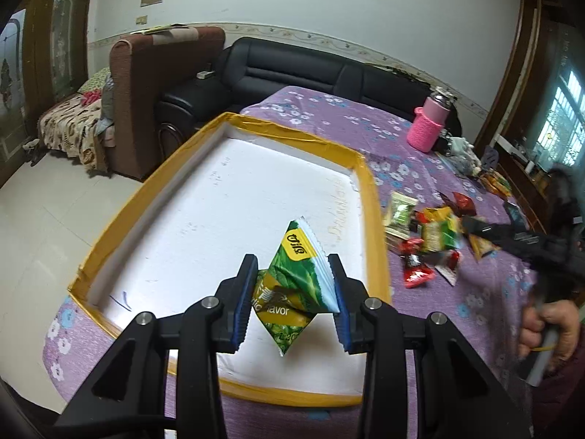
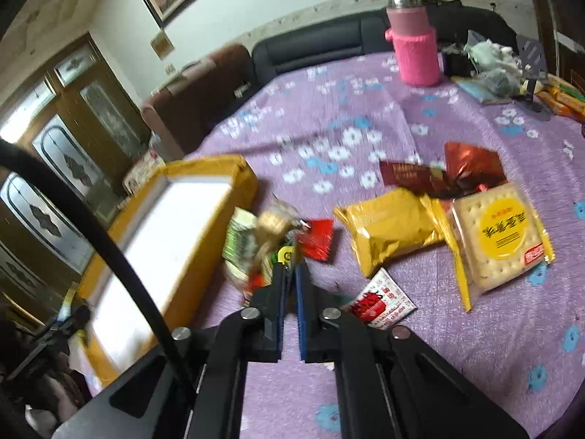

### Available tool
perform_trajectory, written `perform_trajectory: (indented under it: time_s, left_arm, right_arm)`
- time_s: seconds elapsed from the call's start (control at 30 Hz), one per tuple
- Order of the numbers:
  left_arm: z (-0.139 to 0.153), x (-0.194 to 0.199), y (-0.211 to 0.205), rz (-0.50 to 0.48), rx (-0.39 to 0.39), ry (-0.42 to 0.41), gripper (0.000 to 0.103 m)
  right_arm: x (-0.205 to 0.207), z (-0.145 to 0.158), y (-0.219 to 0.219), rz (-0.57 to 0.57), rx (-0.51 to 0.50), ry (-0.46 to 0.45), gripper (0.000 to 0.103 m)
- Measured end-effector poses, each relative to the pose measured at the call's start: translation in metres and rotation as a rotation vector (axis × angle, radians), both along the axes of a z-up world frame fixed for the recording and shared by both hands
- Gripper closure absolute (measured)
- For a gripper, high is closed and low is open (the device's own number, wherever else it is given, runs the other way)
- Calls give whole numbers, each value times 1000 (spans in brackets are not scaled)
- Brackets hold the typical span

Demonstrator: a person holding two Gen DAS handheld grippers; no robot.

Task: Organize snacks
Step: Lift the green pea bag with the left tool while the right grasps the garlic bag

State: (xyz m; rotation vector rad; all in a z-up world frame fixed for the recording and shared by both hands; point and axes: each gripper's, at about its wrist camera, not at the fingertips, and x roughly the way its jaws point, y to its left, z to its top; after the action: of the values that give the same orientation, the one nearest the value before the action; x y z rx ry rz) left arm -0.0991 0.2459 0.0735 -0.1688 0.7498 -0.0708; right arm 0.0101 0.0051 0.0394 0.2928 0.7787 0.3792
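Note:
My left gripper [image 1: 292, 269] is over the white foam tray with a yellow taped rim [image 1: 373, 197]. A green snack packet [image 1: 296, 285] hangs between its fingers, which stand slightly apart from the packet's sides. My right gripper [image 2: 290, 270] is shut on the edge of a small green and yellow packet [image 2: 283, 254] in a blurred pile of snacks [image 2: 256, 241] beside the tray [image 2: 190, 256]. In the left wrist view the right gripper [image 1: 471, 225] reaches into that pile [image 1: 431, 234].
A yellow packet [image 2: 387, 230], a cracker pack [image 2: 501, 237], red packets [image 2: 471, 168] and a small white and red sachet [image 2: 380, 303] lie on the purple flowered cloth [image 2: 329, 117]. A pink bottle [image 2: 415, 40] and clutter stand at the back. Sofas lie beyond.

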Motion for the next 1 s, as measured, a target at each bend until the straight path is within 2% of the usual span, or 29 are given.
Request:
perform_trajectory:
  time_s: [0.2,0.27,0.33,0.37,0.4,0.43,0.47,0.53,0.63,0.83,0.87,0.93,1.0]
  left_arm:
    - [-5,9,23,66,3,21,63]
    - [-7,8,29,69,-14,27,63]
    - [-8,8,29,69,-16,32,63]
    - [-9,7,29,66,-19,33,63]
    - [-9,8,28,61,-23,33,63]
    - [-9,8,26,56,-24,33,63]
    - [-10,8,24,51,-24,32,63]
    - [-9,8,19,40,-21,31,63]
    - [-7,8,13,28,-16,30,63]
    - [-2,6,4,25,13,26,63]
    - [-1,6,2,24,18,25,63]
    - [1,5,-4,20,28,25,63]
    - [4,4,-12,10,47,18,63]
  right_arm:
    - [-14,28,32,97,33,-58,103]
    - [-15,36,39,106,-16,-94,103]
    - [-12,34,41,108,-99,-106,98]
    - [-9,29,40,101,-157,-96,92]
    - [-5,22,37,82,-208,-81,72]
    - [-2,15,33,67,-244,-75,57]
    - [1,7,29,48,-286,-75,55]
    - [7,-8,21,28,-339,-52,54]
    - [20,-29,12,15,-330,22,54]
    - [20,-33,15,-1,-345,-11,53]
    - [20,-32,18,-1,-352,-16,52]
    - [22,-35,21,0,-364,-14,41]
    - [23,-38,23,0,-385,-15,40]
